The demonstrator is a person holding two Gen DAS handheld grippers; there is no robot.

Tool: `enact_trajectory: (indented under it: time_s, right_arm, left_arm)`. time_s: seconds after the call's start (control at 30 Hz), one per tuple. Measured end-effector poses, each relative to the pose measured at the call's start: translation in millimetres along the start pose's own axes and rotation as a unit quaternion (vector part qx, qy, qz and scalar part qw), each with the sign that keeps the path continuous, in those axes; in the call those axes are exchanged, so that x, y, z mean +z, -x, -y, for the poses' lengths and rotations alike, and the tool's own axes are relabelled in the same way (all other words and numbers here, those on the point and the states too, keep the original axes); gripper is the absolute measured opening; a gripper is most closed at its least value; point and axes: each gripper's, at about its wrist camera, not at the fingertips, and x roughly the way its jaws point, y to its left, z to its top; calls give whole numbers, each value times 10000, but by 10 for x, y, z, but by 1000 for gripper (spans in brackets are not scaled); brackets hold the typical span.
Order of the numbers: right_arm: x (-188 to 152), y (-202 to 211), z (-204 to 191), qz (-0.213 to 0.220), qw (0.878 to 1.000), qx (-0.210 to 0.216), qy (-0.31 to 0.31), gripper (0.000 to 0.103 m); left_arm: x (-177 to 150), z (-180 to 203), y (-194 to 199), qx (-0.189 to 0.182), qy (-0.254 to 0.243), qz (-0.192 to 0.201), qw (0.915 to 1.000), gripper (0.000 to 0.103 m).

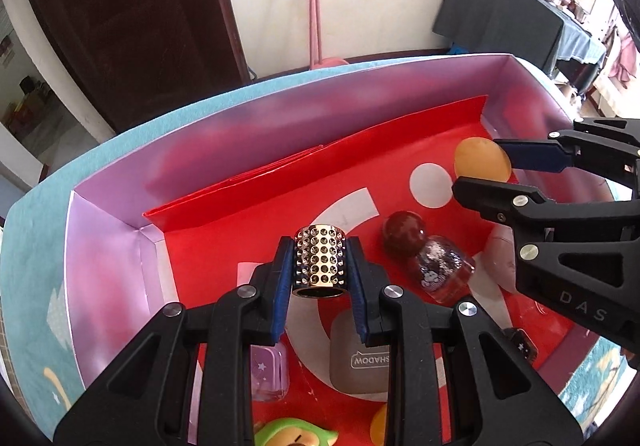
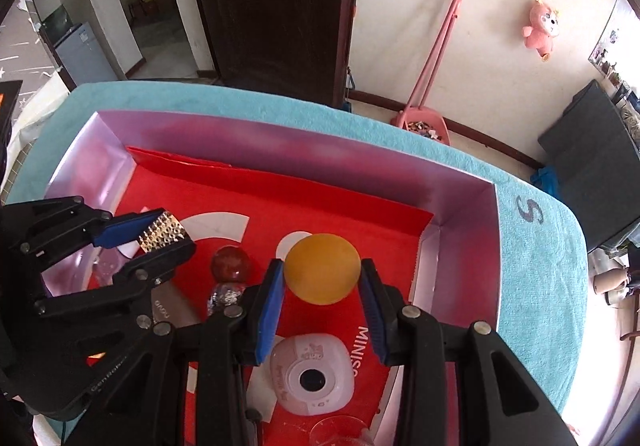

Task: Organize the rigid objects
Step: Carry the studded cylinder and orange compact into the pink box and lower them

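studded cylinder: the gold studded cylinder [image 1: 320, 261] sits clamped between the jaws of the left gripper [image 1: 320, 266], held above the red floor of the box [image 1: 112, 182], towards its left half.
yellow ball: the yellow ball [image 2: 322, 268] is pinched between the jaws of the right gripper [image 2: 322, 286], over the right part of the box, near the right wall.
slip risk, cylinder: the pads meet a hard, bumpy, rounded side, so I judge the hold to be thin; a tilt or a jolt could let it rotate or drop.
slip risk, ball: the blue pads touch the ball only at its widest line; any loosening may send it out and rolling.
below the cylinder: a glitter bottle with a round brown cap [image 1: 430, 258] lies on its side just right of it, and a grey case [image 1: 360, 358] lies nearer the camera; a careless release could knock either.
below the ball: a pink toy camera [image 2: 312, 376] lies beneath and nearer; a dropped ball would likely bounce off it.
grippers: they are near each other; a sideways move could make them collide.
worktop: the box rests on a teal-covered worktop [image 2: 536, 286]; a ball over the wall could roll away.
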Motion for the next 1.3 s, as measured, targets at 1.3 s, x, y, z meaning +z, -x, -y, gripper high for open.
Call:
enact_trajectory:
  time_s: [1.3]
  right_arm:
    - [48,-235,32,-346,9994,-83,7,40]
  left_arm:
    - [-33,60,-99,44,-28,-9,10000,24]
